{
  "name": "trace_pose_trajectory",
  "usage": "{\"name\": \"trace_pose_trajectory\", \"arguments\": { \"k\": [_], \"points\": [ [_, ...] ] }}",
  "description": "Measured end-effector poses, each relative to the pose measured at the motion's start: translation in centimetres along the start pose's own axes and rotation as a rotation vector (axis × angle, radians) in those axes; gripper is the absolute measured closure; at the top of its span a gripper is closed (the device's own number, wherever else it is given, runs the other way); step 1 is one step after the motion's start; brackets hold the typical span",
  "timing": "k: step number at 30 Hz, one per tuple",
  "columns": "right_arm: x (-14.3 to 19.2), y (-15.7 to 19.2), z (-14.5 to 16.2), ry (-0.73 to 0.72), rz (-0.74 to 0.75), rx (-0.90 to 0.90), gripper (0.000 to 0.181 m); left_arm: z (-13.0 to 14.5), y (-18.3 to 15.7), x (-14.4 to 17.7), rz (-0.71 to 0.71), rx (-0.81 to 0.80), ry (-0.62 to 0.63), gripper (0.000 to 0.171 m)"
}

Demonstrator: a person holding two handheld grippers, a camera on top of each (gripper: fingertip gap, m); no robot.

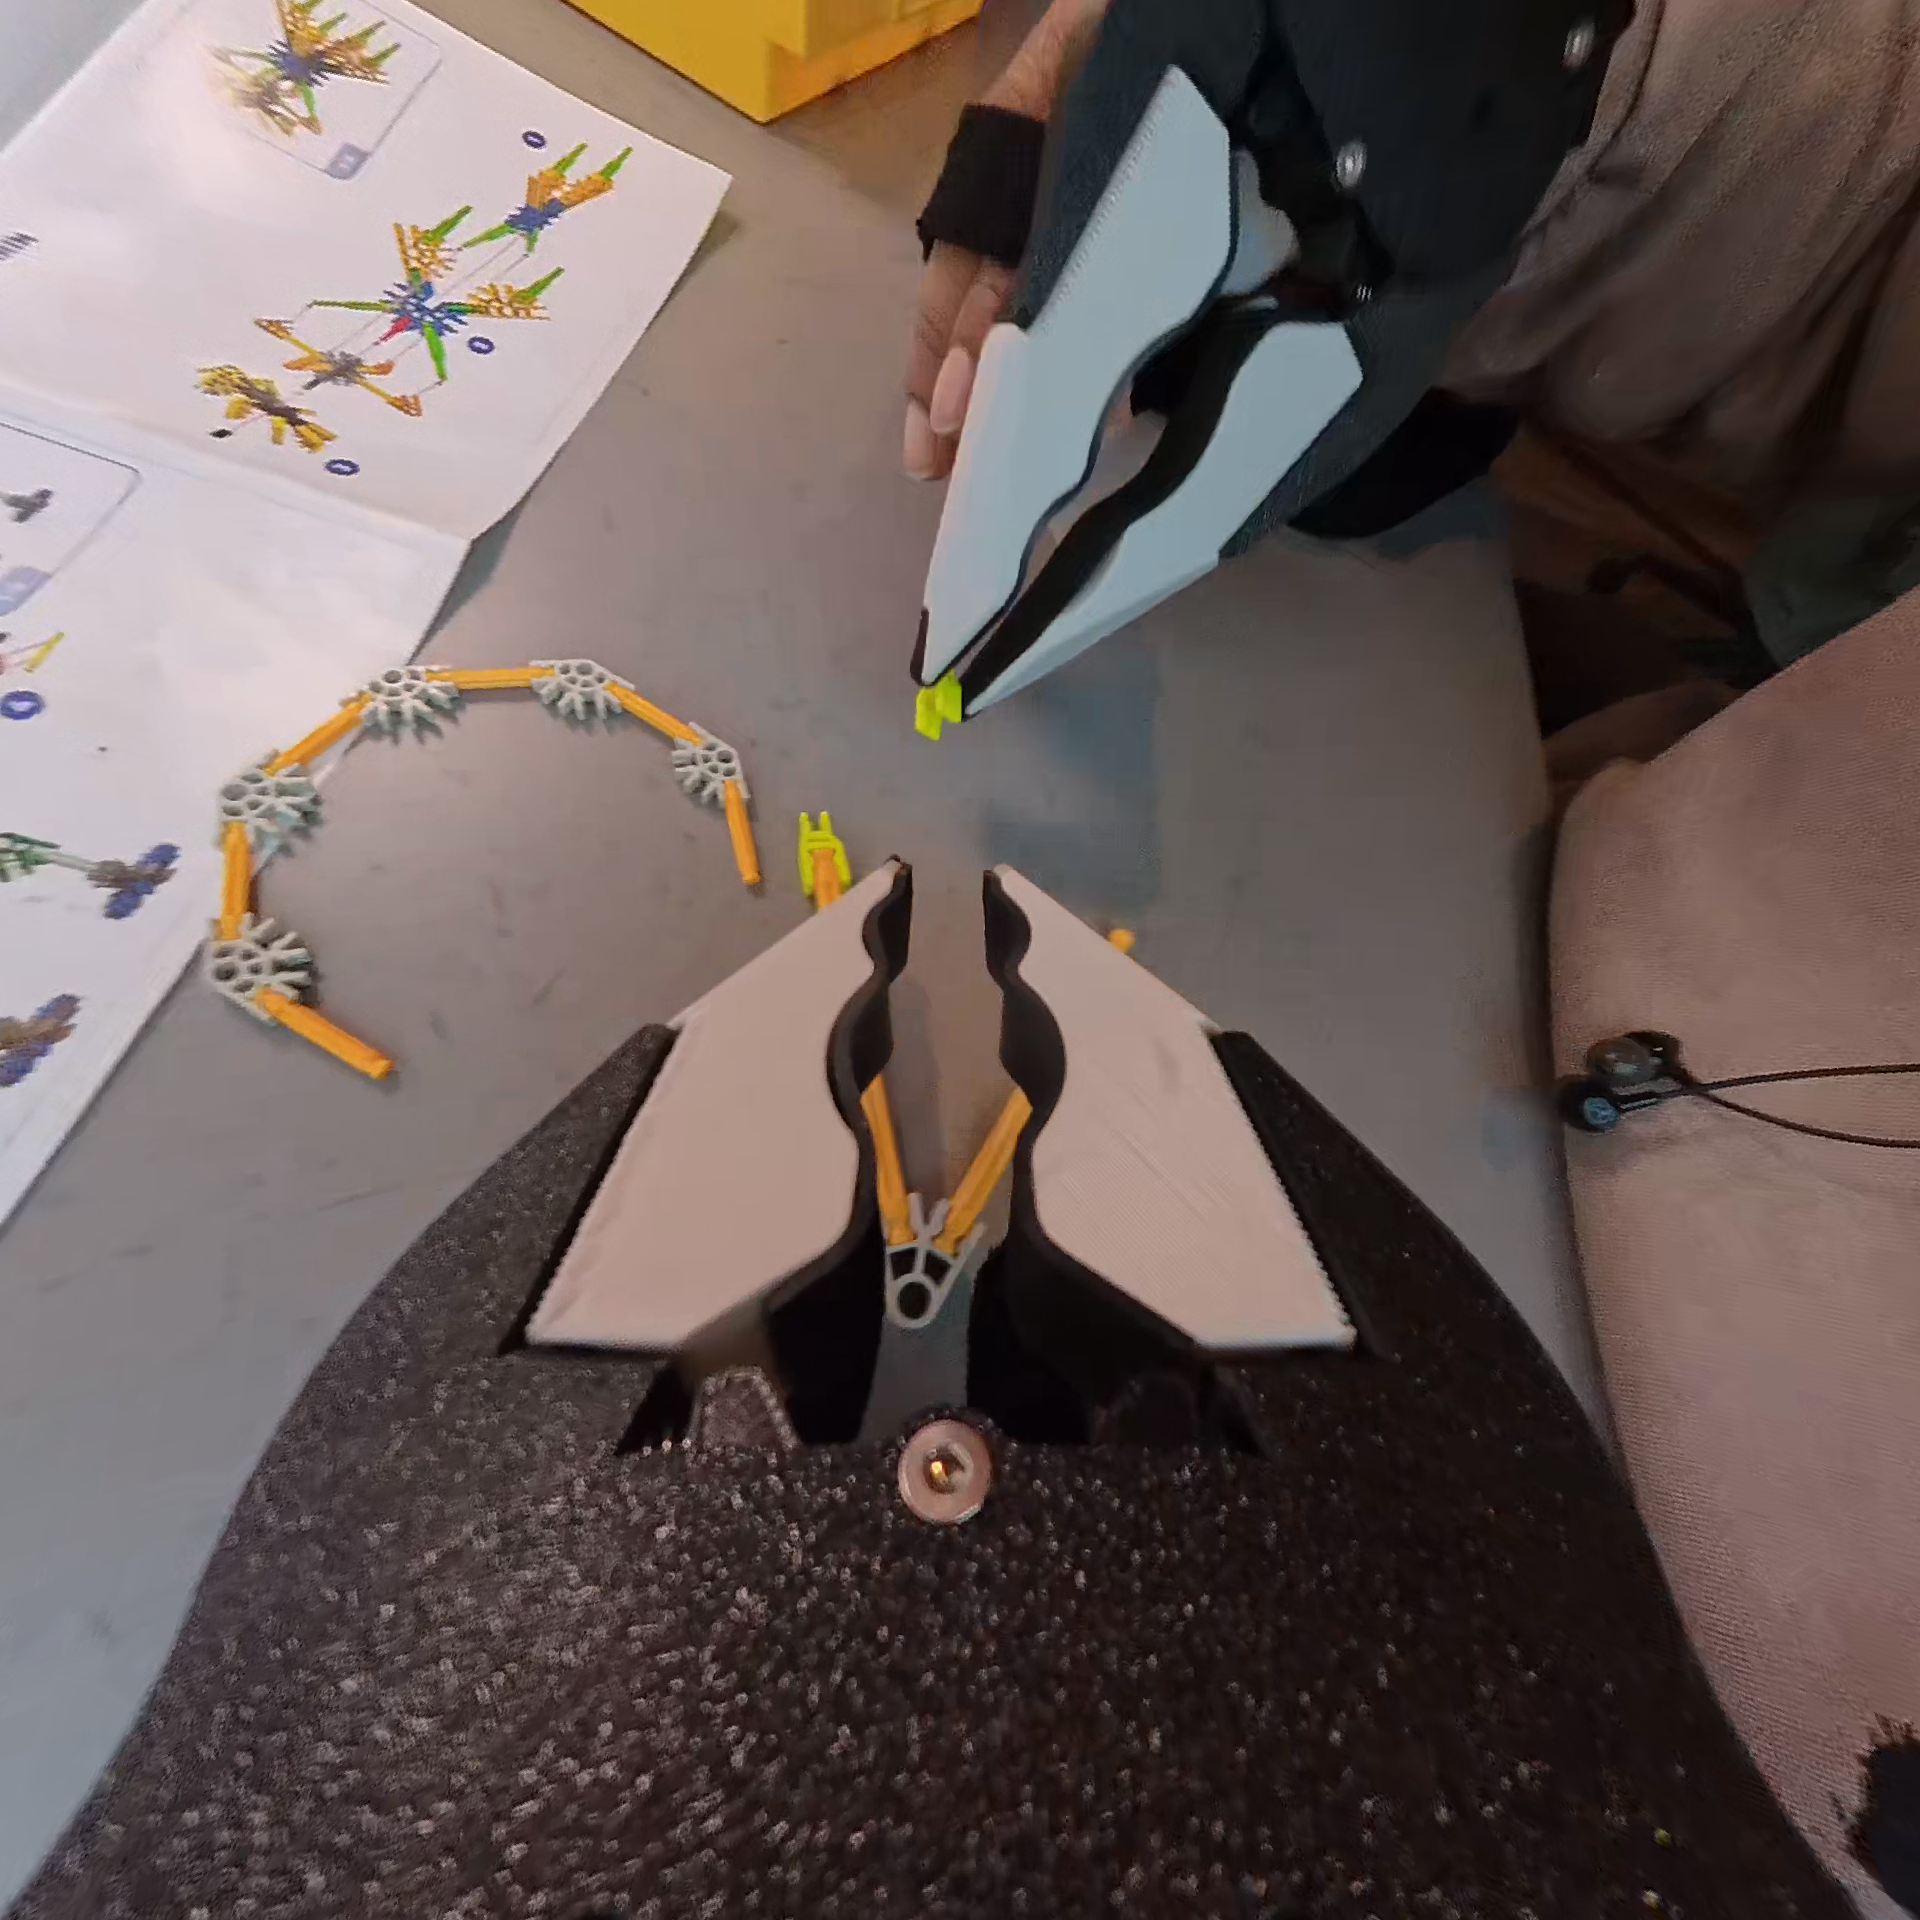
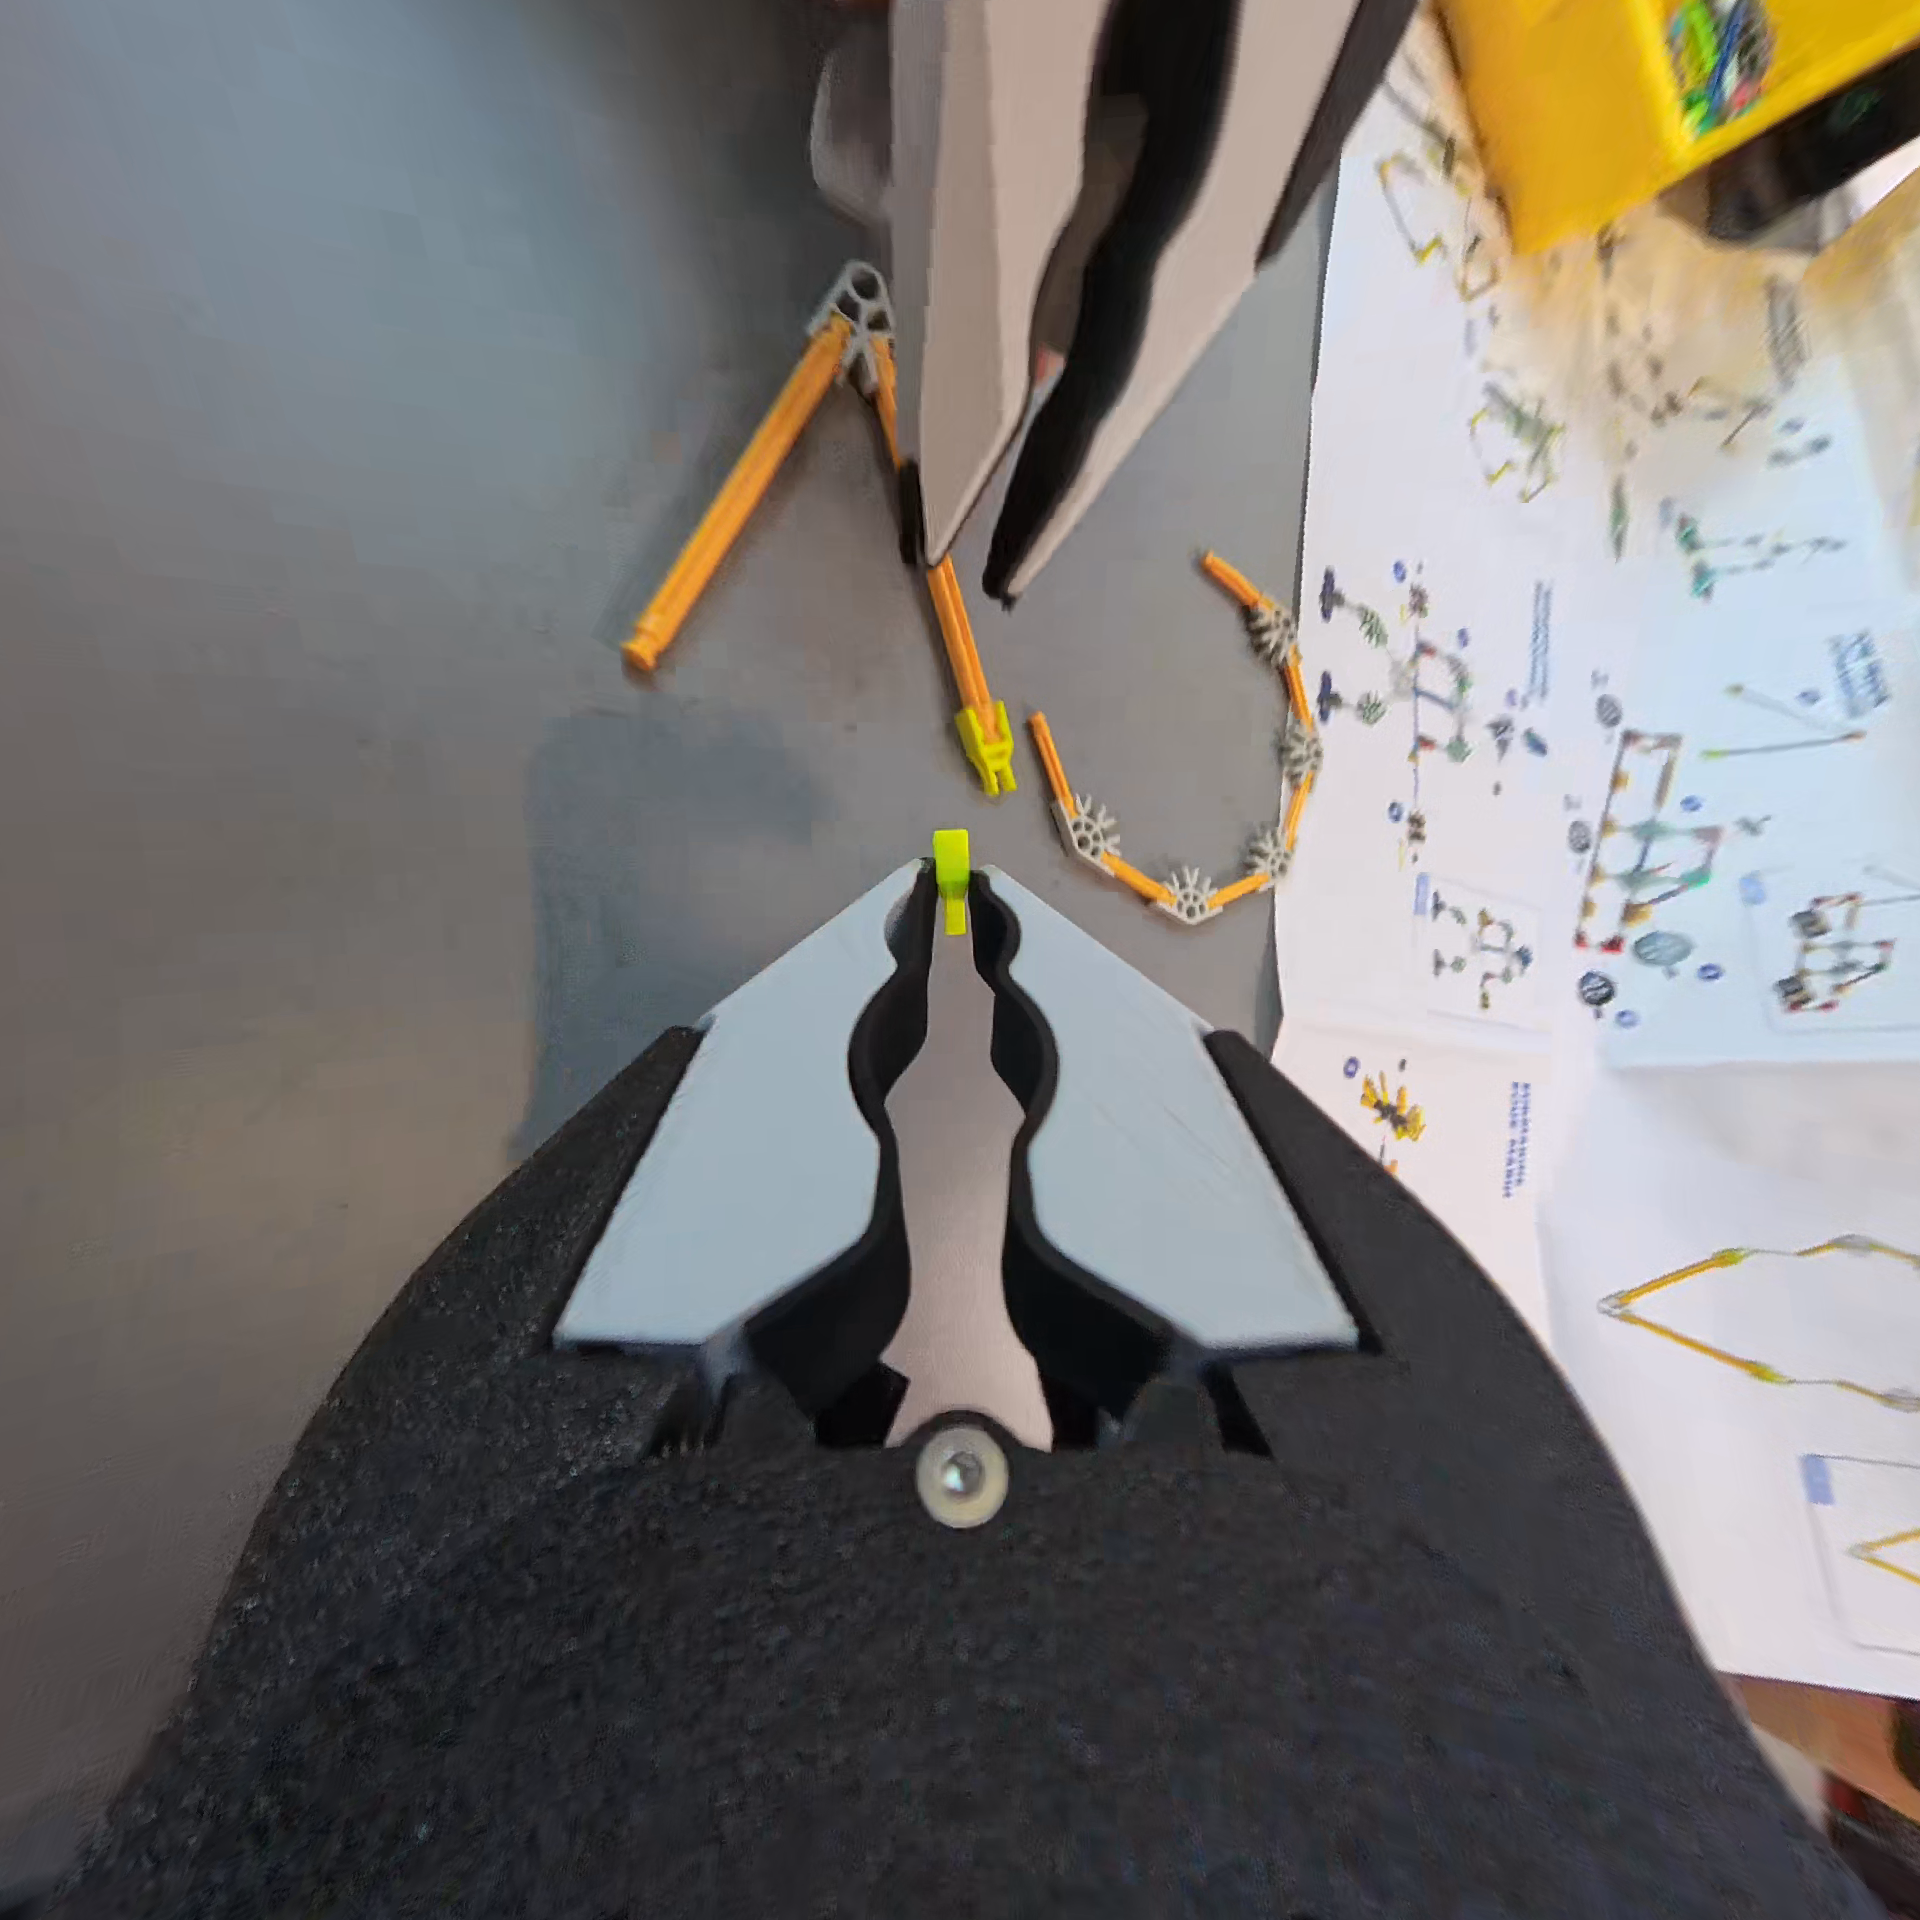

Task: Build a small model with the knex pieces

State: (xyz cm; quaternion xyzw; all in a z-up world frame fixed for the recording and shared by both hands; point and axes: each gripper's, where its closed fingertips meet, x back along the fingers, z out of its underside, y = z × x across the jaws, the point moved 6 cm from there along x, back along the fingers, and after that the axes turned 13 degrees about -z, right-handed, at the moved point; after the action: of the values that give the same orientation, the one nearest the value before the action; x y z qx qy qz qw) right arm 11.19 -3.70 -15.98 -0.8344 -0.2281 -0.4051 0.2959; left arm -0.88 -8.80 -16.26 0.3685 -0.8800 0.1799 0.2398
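Note:
My left gripper (image 1: 945,875) is open, its jaws a little apart, low over a V-shaped piece: a grey connector (image 1: 914,1283) with two orange rods (image 1: 992,1158). The left rod passes under my left finger and ends in a lime clip (image 1: 819,844). The V-piece (image 2: 857,301) and its clip (image 2: 985,743) also show in the right wrist view, with the left gripper (image 2: 966,566) above them. My right gripper (image 2: 949,883) is shut on a small lime clip (image 2: 949,854), held just above the table near the other clip. The right gripper (image 1: 940,691) also shows in the left wrist view.
An arc of grey snowflake connectors and orange rods (image 1: 410,698) lies on the grey table (image 1: 1247,810), left of the grippers; it also shows in the right wrist view (image 2: 1190,894). Printed instruction sheets (image 1: 312,312) and a yellow box (image 1: 790,52) lie beyond. A person's hand (image 1: 940,353) and brown sleeve (image 1: 1714,260) are on the right. One gripper's finger ends stand about 6 cm off the other's.

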Motion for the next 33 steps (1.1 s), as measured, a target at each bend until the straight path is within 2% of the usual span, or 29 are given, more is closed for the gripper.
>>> {"name": "trace_pose_trajectory", "arguments": {
  "k": [6,11,13,15,17,20,24,30,33],
  "points": [
    [0.1,2.6,-4.1,0.001,0.276,0.256,0.176,-0.6,-2.2,-0.5,0.184,0.234,0.009,0.151],
    [0.4,2.7,-4.6,-0.004,0.317,0.307,0.176,-1.0,-2.2,-0.1,0.21,0.226,-0.028,0.162],
    [0.6,2.8,-4.6,-0.039,0.277,0.275,0.176,-1.0,-2.4,0.0,0.187,0.159,-0.033,0.162],
    [0.9,2.7,-4.4,-0.124,0.174,0.14,0.173,-0.9,-2.7,0.1,0.136,0.029,-0.04,0.162],
    [1.1,2.5,-4.0,-0.197,0.038,-0.032,0.16,-0.7,-3.1,0.1,0.077,-0.117,-0.033,0.162],
    [0.7,2.8,-3.2,-0.236,-0.112,-0.18,0.161,-0.3,-4.1,-0.3,0.023,-0.282,-0.026,0.162],
    [0.2,3.4,-3.2,-0.265,-0.143,-0.198,0.174,0.2,-4.9,-0.8,0.024,-0.353,-0.01,0.162],
    [0.3,3.4,-3.2,-0.26,-0.174,-0.23,0.175,0.4,-4.9,-0.7,0.041,-0.367,0.003,0.162],
    [0.1,3.3,-2.9,-0.217,-0.172,-0.255,0.175,0.7,-3.5,0.0,-0.003,-0.381,0.035,0.154]
  ]
}}
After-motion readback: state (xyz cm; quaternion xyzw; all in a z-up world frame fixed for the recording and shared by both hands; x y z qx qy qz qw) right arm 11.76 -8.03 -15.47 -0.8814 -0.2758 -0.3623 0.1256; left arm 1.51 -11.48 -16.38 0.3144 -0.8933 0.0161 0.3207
